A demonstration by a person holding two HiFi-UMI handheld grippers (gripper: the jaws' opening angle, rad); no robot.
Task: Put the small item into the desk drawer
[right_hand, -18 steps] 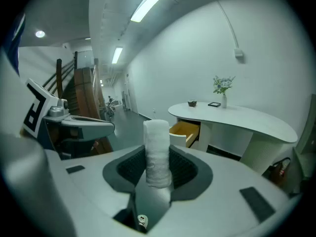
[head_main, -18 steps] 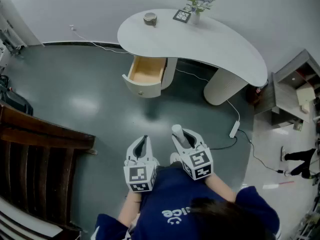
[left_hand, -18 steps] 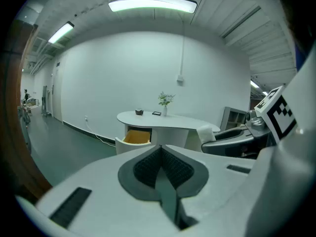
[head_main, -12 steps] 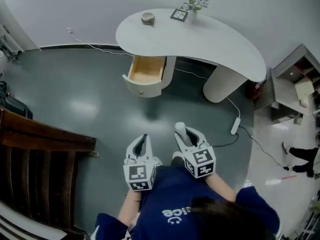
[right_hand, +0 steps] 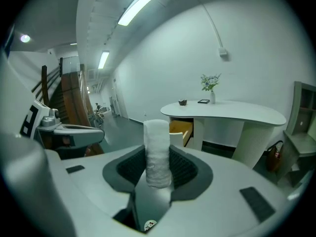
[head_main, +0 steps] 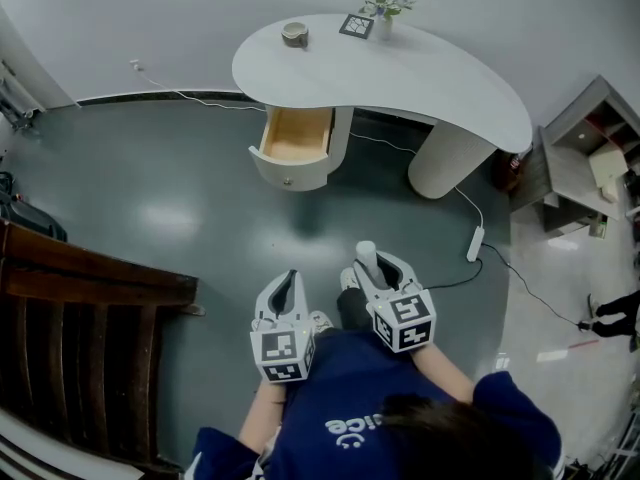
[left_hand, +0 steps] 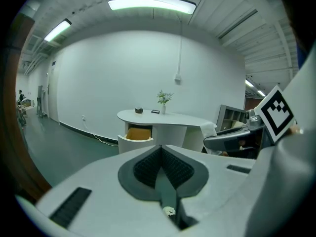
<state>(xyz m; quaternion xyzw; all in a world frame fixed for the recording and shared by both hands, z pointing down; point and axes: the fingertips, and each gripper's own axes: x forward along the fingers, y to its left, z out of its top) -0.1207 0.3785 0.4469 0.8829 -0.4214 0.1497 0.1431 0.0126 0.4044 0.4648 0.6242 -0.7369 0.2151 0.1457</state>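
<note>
My right gripper [head_main: 370, 266] clamps the white roll [right_hand: 157, 152] upright, bound for the open drawer [head_main: 296, 136] under the left edge of the desk [head_main: 400, 68]; left gripper [head_main: 288, 284] jaws together, spare.

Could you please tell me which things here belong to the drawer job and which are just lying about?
Part of the job: white roll, clamped in the right gripper; open drawer; desk.

Just lying about: small bowl, flower vase and marker card on the desk; power strip on the floor; shelf unit; left gripper, shut and empty.
</note>
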